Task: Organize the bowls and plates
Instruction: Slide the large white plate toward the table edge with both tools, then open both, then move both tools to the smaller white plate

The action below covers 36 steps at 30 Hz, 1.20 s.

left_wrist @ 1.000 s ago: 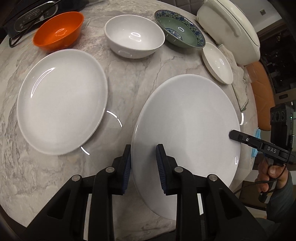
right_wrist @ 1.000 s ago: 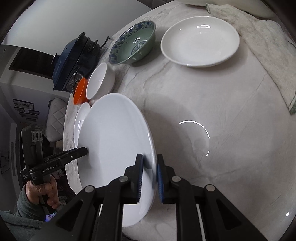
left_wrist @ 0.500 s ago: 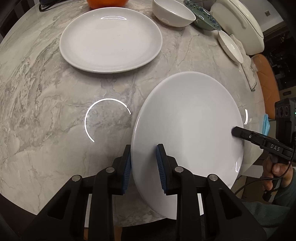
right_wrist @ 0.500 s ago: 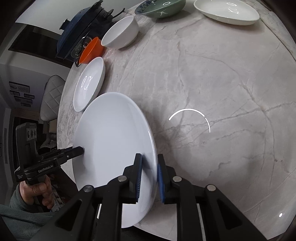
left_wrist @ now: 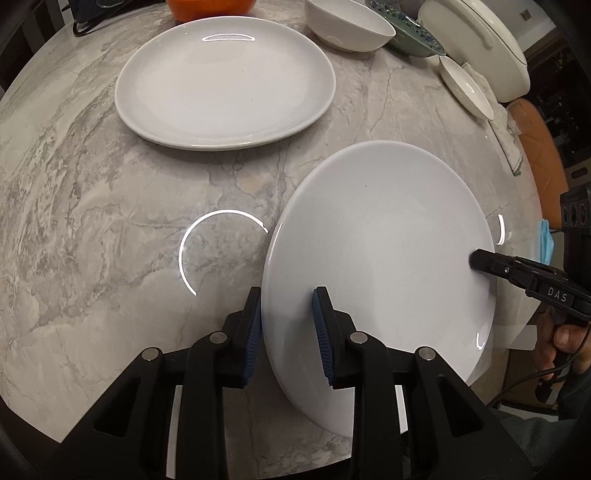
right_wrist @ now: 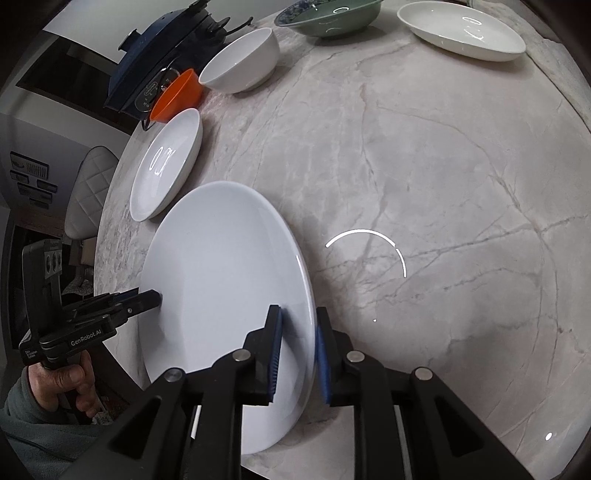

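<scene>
Both grippers hold one large white plate (left_wrist: 388, 236) by opposite rims, lifted and tilted above the near edge of the marble table (left_wrist: 92, 206). My left gripper (left_wrist: 288, 332) is shut on its near rim. My right gripper (right_wrist: 297, 350) is shut on the other rim and shows in the left wrist view (left_wrist: 476, 262). The held plate also shows in the right wrist view (right_wrist: 221, 277). A second large white plate (left_wrist: 225, 81) lies flat farther back, also in the right wrist view (right_wrist: 166, 166).
Along the far side stand an orange bowl (right_wrist: 177, 98), a white bowl (right_wrist: 240, 61), a green patterned bowl (right_wrist: 328, 16) and a shallow white dish (right_wrist: 461, 29). A dark cooker (right_wrist: 155, 59) sits behind them. A white lidded pot (left_wrist: 476, 40) and an orange chair (left_wrist: 543, 155) are at right.
Both grippers have carried the held plate back toward the near table edge. The flat plate and the bowls now sit farther away in both views.
</scene>
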Each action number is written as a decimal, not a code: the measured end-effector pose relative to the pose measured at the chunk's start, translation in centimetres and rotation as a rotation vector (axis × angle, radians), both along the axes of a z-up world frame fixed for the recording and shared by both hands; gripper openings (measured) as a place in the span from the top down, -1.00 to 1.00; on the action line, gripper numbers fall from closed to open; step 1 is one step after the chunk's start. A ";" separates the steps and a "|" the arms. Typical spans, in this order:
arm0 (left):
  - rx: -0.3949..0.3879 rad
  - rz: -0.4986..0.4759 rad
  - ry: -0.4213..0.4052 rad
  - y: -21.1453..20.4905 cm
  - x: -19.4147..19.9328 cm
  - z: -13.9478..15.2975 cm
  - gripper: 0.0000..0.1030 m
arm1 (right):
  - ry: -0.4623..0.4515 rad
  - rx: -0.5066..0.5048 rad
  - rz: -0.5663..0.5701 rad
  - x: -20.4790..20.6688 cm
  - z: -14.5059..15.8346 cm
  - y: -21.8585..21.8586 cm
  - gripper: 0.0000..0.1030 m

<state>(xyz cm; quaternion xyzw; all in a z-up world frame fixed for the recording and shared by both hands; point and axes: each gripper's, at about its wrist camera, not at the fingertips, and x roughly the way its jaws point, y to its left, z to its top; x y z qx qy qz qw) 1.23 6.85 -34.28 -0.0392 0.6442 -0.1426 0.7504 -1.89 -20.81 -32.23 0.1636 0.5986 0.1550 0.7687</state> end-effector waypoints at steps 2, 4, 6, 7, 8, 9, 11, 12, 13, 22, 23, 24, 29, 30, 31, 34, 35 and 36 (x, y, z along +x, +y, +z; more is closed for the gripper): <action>0.013 0.002 -0.001 -0.5 0.2 0.0 0.47 | -0.011 -0.030 0.017 -0.1 -0.3 0.4 0.58; 0.023 0.008 -0.009 -0.8 0.5 0.2 0.32 | -0.027 -0.045 0.026 -0.2 -0.2 0.7 0.56; 0.037 0.026 -0.042 -0.6 0.4 1.3 -0.22 | -0.037 -0.070 0.020 -0.3 0.0 0.7 0.45; 0.046 0.036 -0.065 -0.5 0.3 2.1 -0.42 | -0.042 -0.084 0.016 -0.3 0.1 0.7 0.37; 0.057 0.042 -0.088 -0.4 0.3 3.0 -0.50 | -0.042 -0.094 0.008 -0.4 0.3 0.5 0.16; 0.072 0.050 -0.112 -0.3 0.3 4.0 -0.52 | -0.045 -0.098 -0.009 -0.5 0.6 0.2 -0.02; 0.105 0.082 -0.162 0.2 0.6 6.2 -0.76 | -0.070 -0.095 -0.039 -0.8 1.7 -0.5 -0.16; 0.109 0.097 -0.189 0.4 0.8 7.3 -0.81 | -0.083 -0.107 -0.053 -0.9 2.3 -0.7 -0.27; 0.119 0.113 -0.216 0.6 0.9 8.4 -0.87 | -0.097 -0.121 -0.069 -0.9 3.0 -1.0 -0.35; 0.179 0.158 -0.291 1.4 2.2 12.0 -0.96 | -0.136 -0.152 -0.113 0.5 6.3 -1.9 -0.65; 0.189 0.161 -0.289 1.6 1.8 12.1 -0.96 | -0.142 -0.147 -0.109 0.7 6.6 -1.9 -0.65; 0.196 0.165 -0.286 1.6 1.8 12.1 -0.96 | -0.148 -0.146 -0.104 0.8 6.8 -1.8 -0.65; 0.204 0.184 -0.276 1.5 2.1 11.5 -0.96 | -0.166 -0.132 -0.079 2.5 7.8 -1.3 -0.65; 0.201 0.192 -0.274 1.6 2.3 11.4 -0.96 | -0.167 -0.126 -0.075 2.9 7.9 -1.3 -0.65; 0.203 0.196 -0.274 1.6 2.5 11.4 -0.96 | -0.167 -0.117 -0.069 3.4 8.0 -1.2 -0.65; 0.203 0.210 -0.269 1.7 3.1 11.2 -0.96 | -0.170 -0.108 -0.046 4.8 8.4 -0.6 -0.65; 0.205 0.215 -0.269 1.7 3.3 11.2 -0.96 | -0.175 -0.105 -0.034 5.3 8.6 -0.4 -0.65; 0.208 0.219 -0.267 1.7 3.6 11.2 -0.96 | -0.182 -0.104 -0.024 5.8 8.8 -0.1 -0.65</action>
